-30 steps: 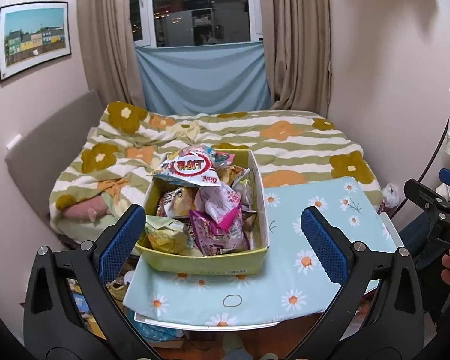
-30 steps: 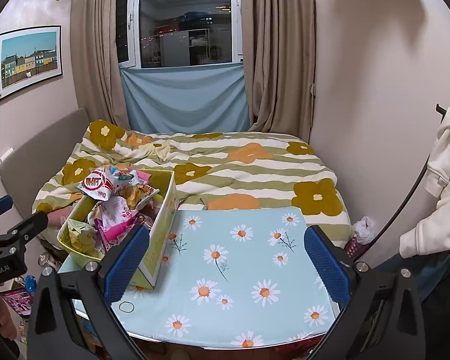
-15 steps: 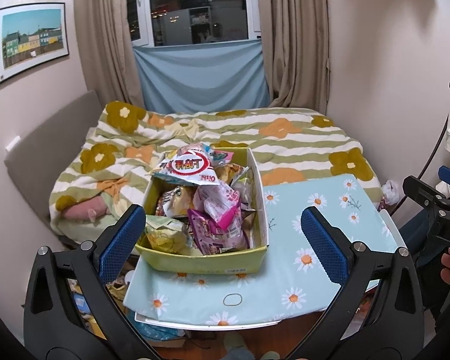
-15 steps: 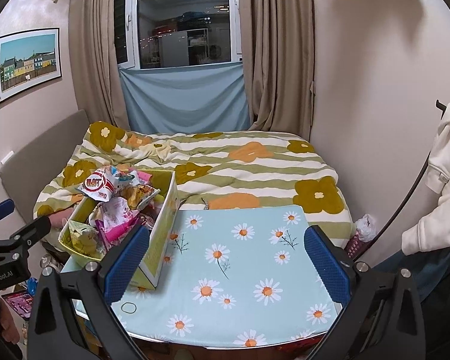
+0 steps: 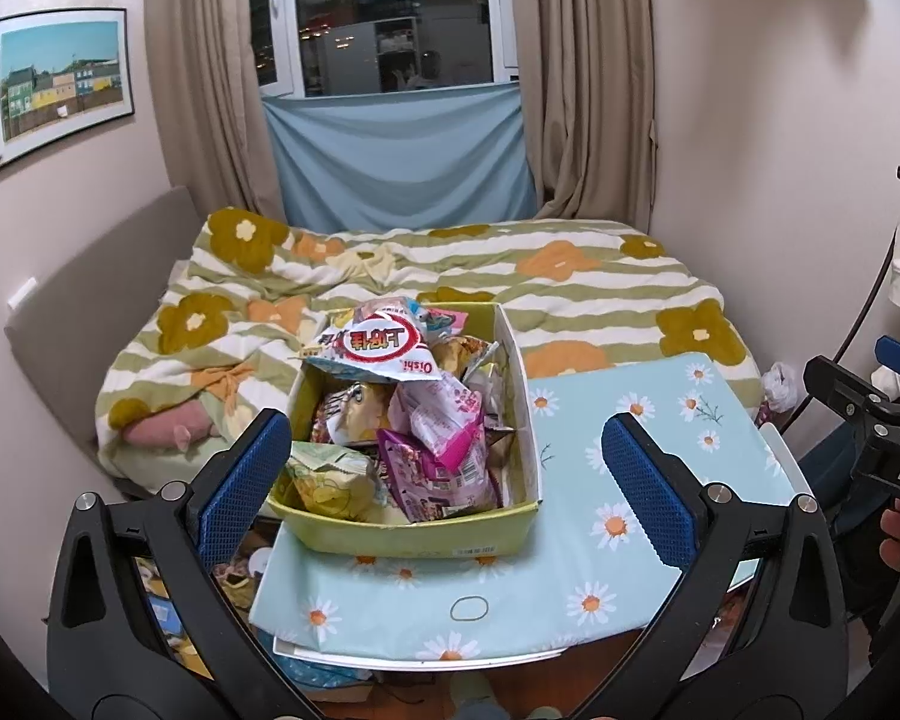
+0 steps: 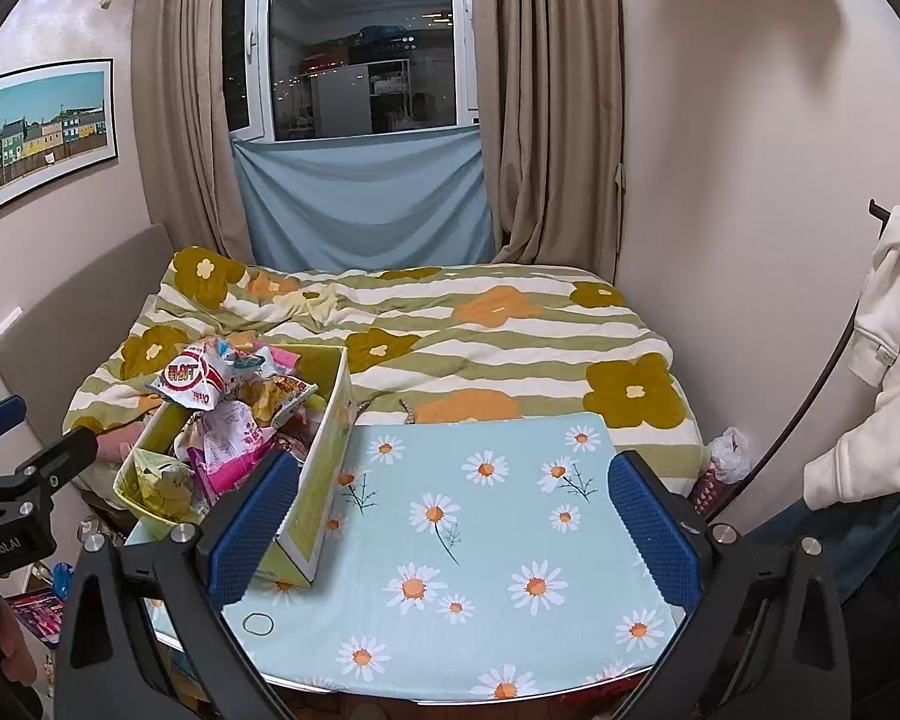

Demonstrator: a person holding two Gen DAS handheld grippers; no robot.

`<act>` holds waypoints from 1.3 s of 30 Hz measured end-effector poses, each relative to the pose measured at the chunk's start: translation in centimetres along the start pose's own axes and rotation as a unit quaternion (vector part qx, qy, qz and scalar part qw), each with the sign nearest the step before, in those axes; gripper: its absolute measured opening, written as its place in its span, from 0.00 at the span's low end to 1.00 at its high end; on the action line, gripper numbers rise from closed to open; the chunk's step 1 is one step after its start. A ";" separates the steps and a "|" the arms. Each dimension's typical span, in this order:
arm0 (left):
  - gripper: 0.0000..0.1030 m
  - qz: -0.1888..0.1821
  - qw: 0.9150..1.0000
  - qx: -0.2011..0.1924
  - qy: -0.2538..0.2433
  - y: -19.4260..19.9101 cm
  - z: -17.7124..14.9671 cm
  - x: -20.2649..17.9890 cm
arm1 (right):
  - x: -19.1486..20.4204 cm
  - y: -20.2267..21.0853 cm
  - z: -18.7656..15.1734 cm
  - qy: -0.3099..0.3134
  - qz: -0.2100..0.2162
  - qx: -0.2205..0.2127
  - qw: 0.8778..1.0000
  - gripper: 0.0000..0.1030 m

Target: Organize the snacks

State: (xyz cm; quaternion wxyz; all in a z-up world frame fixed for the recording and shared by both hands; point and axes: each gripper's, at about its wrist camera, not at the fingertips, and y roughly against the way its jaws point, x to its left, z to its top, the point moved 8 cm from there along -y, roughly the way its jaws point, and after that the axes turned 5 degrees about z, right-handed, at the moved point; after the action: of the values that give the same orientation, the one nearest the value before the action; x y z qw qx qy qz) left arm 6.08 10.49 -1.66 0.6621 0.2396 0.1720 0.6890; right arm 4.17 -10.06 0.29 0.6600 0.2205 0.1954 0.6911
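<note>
A yellow-green box (image 5: pixel 414 534) heaped with snack packets stands on the left part of a small table covered with a daisy-print cloth (image 5: pixel 624 516). On top lies a white and red chip bag (image 5: pixel 378 348); pink packets (image 5: pixel 444 450) and a pale yellow one (image 5: pixel 327 474) lie below it. My left gripper (image 5: pixel 444 480) is open, held in front of and above the box, empty. The right wrist view shows the same box (image 6: pixel 324 480) at the left. My right gripper (image 6: pixel 453 516) is open over the bare cloth (image 6: pixel 498 516), holding nothing.
Behind the table is a bed with a striped flowered duvet (image 6: pixel 450 330), then curtains and a window. A white hooded garment (image 6: pixel 888 348) hangs at the right wall. Clutter lies on the floor (image 5: pixel 162 600) left of the table. The other handle and a hand (image 5: pixel 894 540) show at the right edge.
Both views have shifted only slightly; the left gripper has tilted a little upward. Both grippers stay open and the box and packets have not moved.
</note>
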 end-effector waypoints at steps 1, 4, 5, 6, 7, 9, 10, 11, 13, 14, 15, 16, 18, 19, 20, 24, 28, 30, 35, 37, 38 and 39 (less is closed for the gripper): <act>1.00 0.000 1.000 0.000 0.000 0.0 0.0 0.0 | 0.0 0.0 0.0 0.001 0.000 0.000 1.000 1.00; 1.00 -0.001 1.000 0.001 0.000 -0.2 0.1 0.0 | -0.1 0.0 0.0 0.000 0.000 0.001 1.000 1.00; 1.00 -0.001 1.000 0.001 0.000 -0.2 0.1 0.0 | -0.1 0.0 0.0 0.001 0.000 0.000 1.000 1.00; 1.00 -0.001 1.000 0.001 0.000 -0.2 0.1 0.0 | -0.1 0.0 0.0 0.000 0.000 0.000 1.000 1.00; 1.00 -0.001 1.000 0.001 0.000 -0.3 0.0 0.0 | -0.1 0.0 0.0 0.000 0.000 0.001 1.000 1.00; 1.00 -0.001 1.000 0.001 0.001 -0.3 0.1 0.0 | 0.0 -0.1 0.0 0.000 0.001 0.002 1.000 1.00; 1.00 -0.002 1.000 0.000 0.001 -0.3 0.0 0.1 | 0.1 -0.2 0.0 -0.001 0.001 0.002 1.000 1.00; 1.00 -0.003 1.000 0.001 0.002 -0.3 0.0 0.1 | 0.2 -0.2 0.0 -0.001 0.001 0.002 1.000 1.00; 1.00 -0.006 1.000 0.002 0.006 -0.5 0.0 0.1 | 0.2 -0.2 0.0 -0.001 0.000 0.002 1.000 1.00; 1.00 -0.006 1.000 0.001 0.007 -0.6 -0.1 0.0 | 0.2 -0.2 0.0 -0.001 0.000 0.002 1.000 1.00; 1.00 -0.006 1.000 0.001 0.006 -0.6 -0.1 0.1 | 0.1 -0.2 0.0 -0.001 0.000 0.002 1.000 1.00; 1.00 -0.005 1.000 0.000 0.005 -0.7 0.0 0.0 | 0.2 -0.2 0.0 -0.001 0.000 0.002 1.000 1.00; 1.00 -0.005 1.000 0.000 0.005 -0.7 -0.2 0.1 | 0.2 -0.2 0.0 -0.001 0.000 0.002 1.000 1.00; 1.00 -0.005 1.000 0.000 0.005 -0.7 -0.2 0.1 | 0.1 -0.2 0.0 -0.001 0.001 0.002 1.000 1.00; 1.00 -0.005 1.000 0.001 0.005 -0.8 -0.2 0.0 | 0.1 -0.2 0.0 -0.002 0.001 0.002 1.000 1.00; 1.00 -0.004 1.000 0.001 0.006 -0.7 -0.3 0.1 | 0.0 -0.2 0.0 -0.002 0.001 0.002 1.000 1.00; 1.00 0.002 1.000 0.000 0.004 -0.7 -0.3 0.2 | 0.2 -0.2 0.0 -0.003 0.000 0.001 1.000 1.00; 1.00 0.009 1.000 -0.001 0.004 -0.7 -0.3 0.5 | 0.4 -0.3 0.0 -0.003 0.000 0.001 1.000 1.00; 1.00 0.007 1.000 -0.008 0.009 -0.3 -0.2 0.8 | 0.4 -0.3 0.0 -0.002 0.000 0.002 1.000 1.00; 1.00 0.004 1.000 -0.009 0.011 -0.2 -0.1 0.8 | 0.6 -0.3 0.0 -0.003 0.000 0.002 1.000 1.00; 1.00 0.003 1.000 -0.010 0.011 -0.1 -0.1 0.8 | 0.7 -0.4 0.0 -0.002 0.000 0.002 1.000 1.00; 1.00 0.003 1.000 -0.011 0.011 -0.1 -0.1 0.8 | 0.7 -0.3 -0.1 -0.003 0.000 0.002 1.000 1.00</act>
State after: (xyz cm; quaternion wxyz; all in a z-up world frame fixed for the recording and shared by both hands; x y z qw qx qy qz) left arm 6.10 11.28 -1.70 0.6608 0.2257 0.1710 0.6951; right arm 4.37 -9.37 0.10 0.6602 0.2238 0.1947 0.6900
